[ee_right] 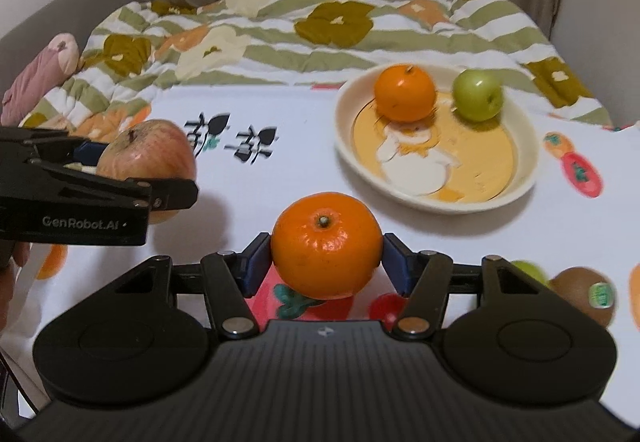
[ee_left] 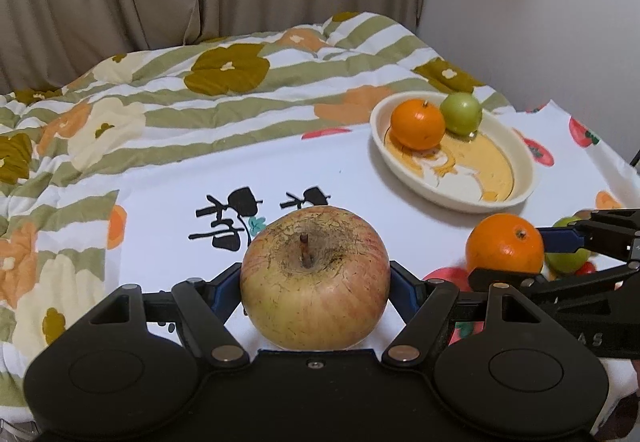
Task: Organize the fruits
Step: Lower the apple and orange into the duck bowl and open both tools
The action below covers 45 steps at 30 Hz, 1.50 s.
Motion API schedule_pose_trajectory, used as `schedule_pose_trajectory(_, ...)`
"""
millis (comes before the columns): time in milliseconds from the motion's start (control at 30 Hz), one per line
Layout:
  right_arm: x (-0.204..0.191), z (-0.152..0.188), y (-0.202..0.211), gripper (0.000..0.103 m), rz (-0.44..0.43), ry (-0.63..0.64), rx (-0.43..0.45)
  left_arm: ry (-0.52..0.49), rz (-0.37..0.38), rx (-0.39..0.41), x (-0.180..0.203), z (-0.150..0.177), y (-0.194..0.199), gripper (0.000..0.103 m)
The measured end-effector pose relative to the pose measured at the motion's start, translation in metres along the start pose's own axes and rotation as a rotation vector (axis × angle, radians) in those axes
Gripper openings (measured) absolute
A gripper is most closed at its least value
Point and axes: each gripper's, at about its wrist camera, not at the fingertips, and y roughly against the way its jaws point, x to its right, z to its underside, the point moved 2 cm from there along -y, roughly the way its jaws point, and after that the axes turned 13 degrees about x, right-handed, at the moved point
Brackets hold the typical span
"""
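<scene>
We see a yellow-red streaked apple (ee_left: 315, 278), bright orange mandarins (ee_right: 326, 245) and a green fruit (ee_right: 477, 95) in a cream bowl (ee_right: 524, 162) with a yellow centre, on a white fruit-printed cloth (ee_right: 280, 182) beside an olive-striped floral quilt (ee_left: 120, 114).

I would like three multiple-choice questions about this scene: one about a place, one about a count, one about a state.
1. Where does the green fruit beside an orange lie?
A. in the dish
B. on the quilt
C. in the left gripper

2. How many fruits lie in the dish?
A. one
B. two
C. four

3. What does the right gripper do?
A. hangs empty
B. grips an apple
C. grips an orange

Answers:
1 A, it sits inside the rim.
2 B, one orange and one green fruit.
3 C, both pads press the held orange; the left gripper has the apple.
</scene>
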Motion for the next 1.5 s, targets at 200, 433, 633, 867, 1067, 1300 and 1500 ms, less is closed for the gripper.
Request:
schedule_pose_trajectory(200,0.023,-0.025,0.03,0.075,0.026,-0.005,0.05,0.002,-0.017,0.038,0.017,-0.022,0.019,0.078)
schedule_pose_trajectory(433,0.059,-0.052,0.054,0.074,0.022,0.03,0.086,0.012,-0.064,0.079,0.048,-0.051,0.034,0.078)
schedule_pose_trajectory(633,0.095,-0.068,0.058,0.074,-0.01,0.055,0.101,0.04,-0.099,0.09,0.075,-0.07,0.028,0.078)
schedule_pose_trajectory(867,0.137,-0.086,0.043,0.074,-0.05,0.114,0.108,0.05,-0.131,0.09,0.104,-0.089,0.006,0.078)
schedule_pose_trajectory(1067,0.171,-0.094,0.013,0.074,-0.082,0.157,0.082,0.042,-0.15,0.041,0.127,-0.092,-0.033,0.078)
schedule_pose_trajectory(1300,0.197,-0.094,-0.023,0.074,-0.128,0.169,0.047,0.026,-0.166,-0.029,0.148,-0.079,-0.08,0.078)
schedule_pose_trajectory(1500,0.206,-0.088,-0.048,0.074,-0.172,0.171,0.013,0.007,-0.186,-0.08,0.159,-0.067,-0.115,0.078)
